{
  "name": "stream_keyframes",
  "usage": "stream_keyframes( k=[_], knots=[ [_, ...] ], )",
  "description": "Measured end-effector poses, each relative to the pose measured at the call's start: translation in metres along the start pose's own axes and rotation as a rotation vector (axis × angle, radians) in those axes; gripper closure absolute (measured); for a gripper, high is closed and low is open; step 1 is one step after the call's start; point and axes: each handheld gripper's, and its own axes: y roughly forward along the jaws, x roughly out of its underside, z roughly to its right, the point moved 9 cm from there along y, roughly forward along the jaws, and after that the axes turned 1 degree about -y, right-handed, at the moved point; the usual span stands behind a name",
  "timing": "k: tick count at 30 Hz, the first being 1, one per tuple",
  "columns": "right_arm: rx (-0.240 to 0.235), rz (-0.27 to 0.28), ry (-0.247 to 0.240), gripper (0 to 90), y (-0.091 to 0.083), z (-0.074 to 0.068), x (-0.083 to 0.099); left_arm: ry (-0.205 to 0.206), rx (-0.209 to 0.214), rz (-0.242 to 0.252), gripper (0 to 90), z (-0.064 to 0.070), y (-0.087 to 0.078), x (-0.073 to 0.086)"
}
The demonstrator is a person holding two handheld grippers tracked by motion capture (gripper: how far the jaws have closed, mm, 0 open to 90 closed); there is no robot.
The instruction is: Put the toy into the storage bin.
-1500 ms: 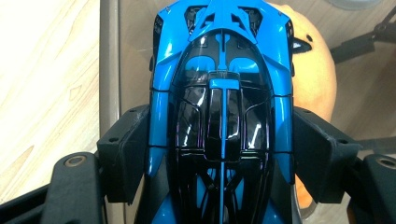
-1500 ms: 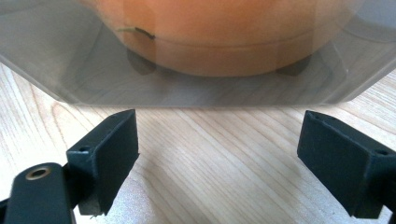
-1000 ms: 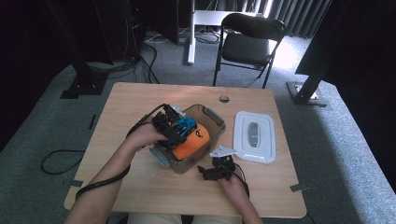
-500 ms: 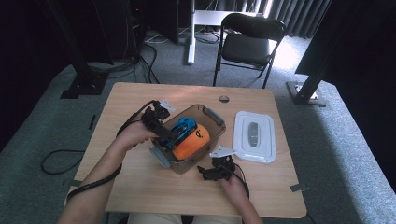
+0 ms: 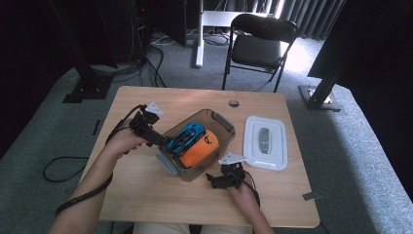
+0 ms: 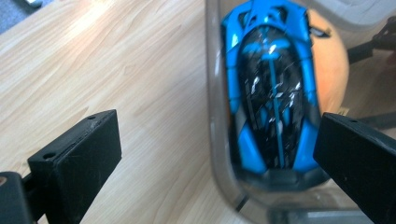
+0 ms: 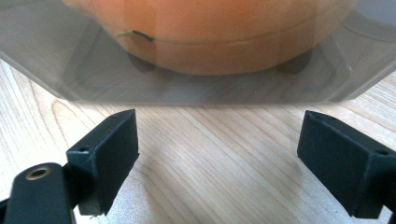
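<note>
A clear plastic bin point(image 5: 214, 119) stands mid-table. Inside it a blue toy car point(image 5: 184, 136) rests against an orange rounded object point(image 5: 198, 149). My left gripper point(image 5: 163, 141) is at the bin's left corner, open. In the left gripper view its wide-apart jaws point(image 6: 219, 135) straddle the bin's wall point(image 6: 215, 93), with the blue car point(image 6: 271, 88) just behind the wall. My right gripper point(image 5: 216, 176) lies low on the table at the bin's near side, open and holding nothing. In the right gripper view point(image 7: 222, 135), the orange object point(image 7: 219, 32) shows through the bin wall.
A white lid point(image 5: 265, 142) lies flat to the right of the bin. A small round grommet point(image 5: 234, 103) sits near the table's far edge. A folding chair point(image 5: 258, 44) stands beyond the table. Bare wood lies left of and in front of the bin.
My left gripper has drawn back leftward from above the bin to its left corner. The blue car now lies in the bin. The right gripper has stayed put.
</note>
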Motion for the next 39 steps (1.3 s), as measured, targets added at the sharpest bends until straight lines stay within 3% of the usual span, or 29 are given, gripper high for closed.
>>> stream_keyframes(
  k=[9, 16, 21, 25, 32, 35, 39],
  knots=[
    [0.004, -0.002, -0.002, 12.3, 0.0, 0.0, 0.0, -0.016, -0.029, 0.029, 1.8, -0.017, -0.003, 0.018],
    [0.001, -0.001, 0.004, 12.2, 0.0, 0.0, 0.0, -0.068, -0.014, 0.073, 2.0, -0.028, -0.005, 0.031],
    [0.001, -0.003, 0.005, 12.2, 0.0, 0.0, 0.0, -0.071, -0.044, 0.072, 2.0, -0.036, -0.005, 0.041],
    [-0.002, -0.003, 0.008, 12.2, 0.0, 0.0, 0.0, -0.092, -0.057, 0.074, 2.0, -0.045, 0.001, 0.049],
    [0.006, 0.015, 0.014, 12.2, -0.006, 0.004, -0.002, -0.179, -0.02, 0.114, 2.0, -0.063, 0.034, 0.065],
    [0.013, 0.025, 0.03, 12.2, -0.009, 0.007, -0.002, -0.189, -0.018, 0.137, 2.0, -0.066, 0.042, 0.066],
    [0.017, 0.027, 0.035, 12.2, -0.01, 0.009, -0.002, -0.185, -0.039, 0.119, 2.0, -0.069, 0.06, 0.071]
  ],
)
